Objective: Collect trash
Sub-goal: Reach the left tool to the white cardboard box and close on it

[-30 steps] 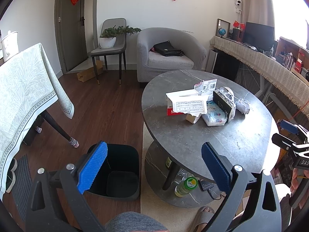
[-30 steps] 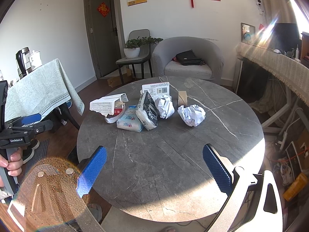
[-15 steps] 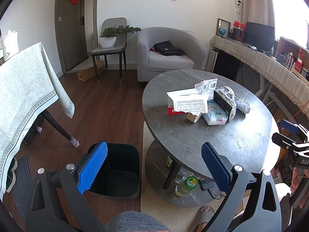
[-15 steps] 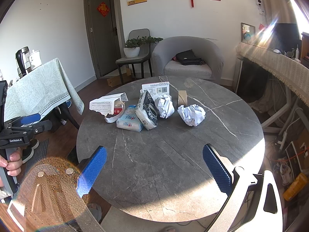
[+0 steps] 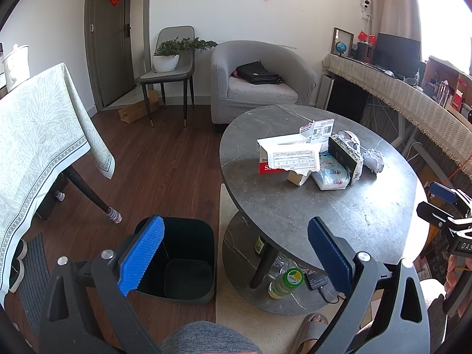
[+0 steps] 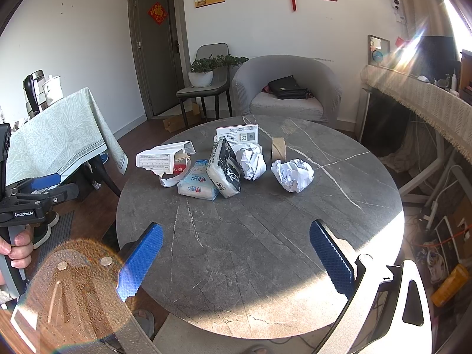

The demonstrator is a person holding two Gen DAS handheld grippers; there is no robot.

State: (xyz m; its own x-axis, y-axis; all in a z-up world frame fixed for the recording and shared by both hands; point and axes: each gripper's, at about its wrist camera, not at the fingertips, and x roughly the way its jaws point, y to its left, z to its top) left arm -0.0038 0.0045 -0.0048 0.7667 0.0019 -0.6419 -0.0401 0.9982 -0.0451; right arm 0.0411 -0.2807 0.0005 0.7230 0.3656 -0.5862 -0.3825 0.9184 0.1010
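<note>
We are holding the left gripper [image 5: 234, 253] and right gripper [image 6: 236, 258] wide apart, empty; crumpled paper [image 6: 292, 175] is lying on the round table [image 6: 265, 250], the black bin [image 5: 188, 261] standing beside it.

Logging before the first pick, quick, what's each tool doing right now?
Left tool: open, holding nothing, above the bin.
Right tool: open, holding nothing, over the table.
</note>
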